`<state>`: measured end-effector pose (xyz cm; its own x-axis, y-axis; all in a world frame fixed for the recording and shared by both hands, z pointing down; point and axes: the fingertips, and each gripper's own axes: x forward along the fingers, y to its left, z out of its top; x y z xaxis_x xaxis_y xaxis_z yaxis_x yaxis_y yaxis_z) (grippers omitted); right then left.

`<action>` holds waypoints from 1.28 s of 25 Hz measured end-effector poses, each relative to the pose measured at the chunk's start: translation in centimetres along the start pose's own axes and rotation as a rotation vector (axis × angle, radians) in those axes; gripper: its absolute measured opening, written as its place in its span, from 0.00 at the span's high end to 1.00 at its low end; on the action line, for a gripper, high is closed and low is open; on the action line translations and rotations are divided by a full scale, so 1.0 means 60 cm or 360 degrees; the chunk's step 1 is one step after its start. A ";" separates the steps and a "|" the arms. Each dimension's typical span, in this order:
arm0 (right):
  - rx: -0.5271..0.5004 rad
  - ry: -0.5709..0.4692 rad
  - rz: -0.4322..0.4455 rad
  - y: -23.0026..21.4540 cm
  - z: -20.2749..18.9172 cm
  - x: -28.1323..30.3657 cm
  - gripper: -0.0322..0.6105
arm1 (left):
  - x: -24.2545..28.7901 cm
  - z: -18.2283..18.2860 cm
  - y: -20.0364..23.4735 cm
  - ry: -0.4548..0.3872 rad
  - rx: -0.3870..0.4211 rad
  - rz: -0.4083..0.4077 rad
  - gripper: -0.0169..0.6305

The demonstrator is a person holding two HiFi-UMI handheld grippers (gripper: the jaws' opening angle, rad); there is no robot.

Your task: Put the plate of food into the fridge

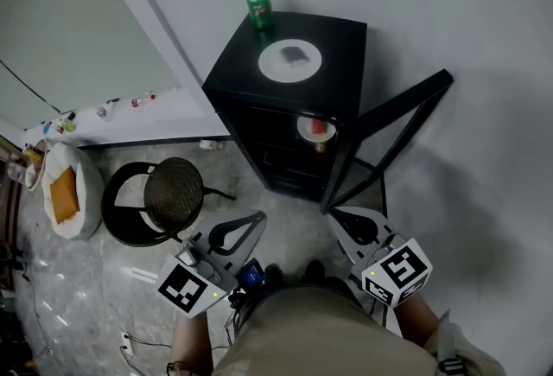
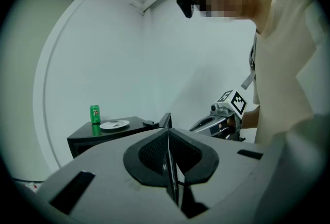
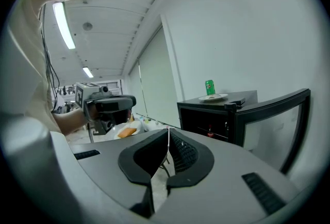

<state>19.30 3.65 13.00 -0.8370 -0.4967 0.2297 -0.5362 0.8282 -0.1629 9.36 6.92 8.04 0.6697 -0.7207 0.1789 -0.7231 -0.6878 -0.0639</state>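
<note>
Head view puts the plate [image 1: 290, 60] on the fridge [image 1: 341, 33] top, upper middle of frame. Left gripper [image 1: 257, 217] and right gripper [image 1: 335, 214] have fingers pressed together, empty. We judge the plate stiff, slick and breakable, so we would pinch its rim and carry it level.

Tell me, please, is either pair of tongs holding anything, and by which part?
Nothing is held: the grey left tongs and the grey right tongs are both shut and empty.
</note>
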 end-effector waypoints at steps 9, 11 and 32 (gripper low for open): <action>0.0029 0.0028 -0.0067 -0.020 0.001 0.009 0.92 | 0.028 -0.010 0.030 -0.0002 0.0064 -0.0056 0.96; 0.0038 0.0036 -0.0120 -0.031 0.002 0.011 0.92 | 0.039 -0.012 0.042 -0.0021 0.0069 -0.0092 0.96; 0.0050 0.0136 -0.0454 -0.060 0.041 0.167 0.92 | 0.132 -0.013 0.253 -0.0141 0.0305 -0.0444 0.96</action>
<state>12.60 -4.92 13.55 -0.6404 -0.6836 0.3501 -0.7528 0.6492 -0.1093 3.52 -9.16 9.26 0.8553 -0.5016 0.1298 -0.4709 -0.8570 -0.2093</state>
